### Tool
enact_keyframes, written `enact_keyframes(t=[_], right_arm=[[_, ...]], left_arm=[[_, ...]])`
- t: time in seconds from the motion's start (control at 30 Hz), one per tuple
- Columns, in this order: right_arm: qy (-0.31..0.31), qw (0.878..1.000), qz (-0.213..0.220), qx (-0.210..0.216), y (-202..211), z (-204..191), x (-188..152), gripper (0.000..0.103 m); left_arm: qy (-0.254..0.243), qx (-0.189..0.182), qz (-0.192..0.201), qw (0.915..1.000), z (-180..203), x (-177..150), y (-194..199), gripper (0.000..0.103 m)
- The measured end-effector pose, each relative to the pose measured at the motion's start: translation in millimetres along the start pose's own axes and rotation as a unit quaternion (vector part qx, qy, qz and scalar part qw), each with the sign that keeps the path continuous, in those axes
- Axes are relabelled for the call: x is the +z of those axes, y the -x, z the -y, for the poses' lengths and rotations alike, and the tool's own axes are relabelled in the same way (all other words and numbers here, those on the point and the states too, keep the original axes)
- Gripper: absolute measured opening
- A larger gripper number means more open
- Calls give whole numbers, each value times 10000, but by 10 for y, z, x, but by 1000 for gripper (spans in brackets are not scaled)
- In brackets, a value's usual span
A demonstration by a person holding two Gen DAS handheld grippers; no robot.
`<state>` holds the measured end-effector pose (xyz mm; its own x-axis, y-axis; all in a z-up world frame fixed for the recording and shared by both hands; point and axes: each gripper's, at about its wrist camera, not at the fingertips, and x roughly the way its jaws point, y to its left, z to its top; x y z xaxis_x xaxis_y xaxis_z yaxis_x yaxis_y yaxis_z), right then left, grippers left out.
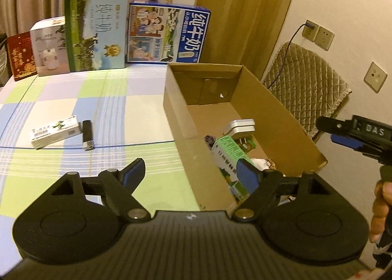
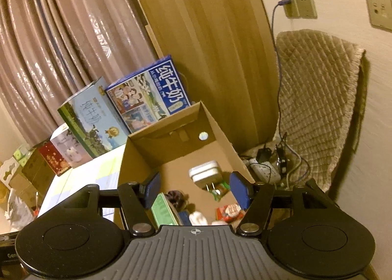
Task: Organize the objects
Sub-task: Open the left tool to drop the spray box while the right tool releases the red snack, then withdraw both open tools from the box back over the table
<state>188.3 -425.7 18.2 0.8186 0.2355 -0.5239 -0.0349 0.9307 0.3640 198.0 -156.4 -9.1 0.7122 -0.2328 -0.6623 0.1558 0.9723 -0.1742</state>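
Clearing the checked tabletop (image 1: pixel 103 98) into the open brown cardboard box (image 1: pixel 276 113) looks like the step in hand, and two loose things are left outside it: a small white carton with green print (image 1: pixel 55 131) and, just beside it, a slim black lighter with a silver end (image 1: pixel 87 134). The left gripper (image 1: pixel 191 174) hangs near the box's near-left wall with its blue pads spread and nothing between them; the right gripper (image 2: pixel 196 189) hovers over the box, also parted and empty, above a white plug adapter (image 2: pixel 204 172), a green and white carton (image 2: pixel 163 209) and a red wrapped packet (image 2: pixel 229 210) lying on the box floor. The left one seems better placed for the next pick, since the two leftovers lie on its side. It does well to take the white carton across its narrow width, keeping clear of the lighter so as not to knock it away. The right gripper should stay clear of the box opening.
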Motion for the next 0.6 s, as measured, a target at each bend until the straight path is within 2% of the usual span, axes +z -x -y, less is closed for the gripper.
enact_keyframes(t=[0.07,0.2,0.6], right_arm=[[16,10000,-17,-11,97,-35,-58,64],[172,9998,-102,-23,277,-166,-184,82],[658,9972,-269,211,645,-717,-595,100]], left_arm=[[-1,31,-8,10000,-25,-34,55,82],[-5,40,-15,10000,-58,-111,198,86],[-29,233,147,9996,-285,-335,811,102]])
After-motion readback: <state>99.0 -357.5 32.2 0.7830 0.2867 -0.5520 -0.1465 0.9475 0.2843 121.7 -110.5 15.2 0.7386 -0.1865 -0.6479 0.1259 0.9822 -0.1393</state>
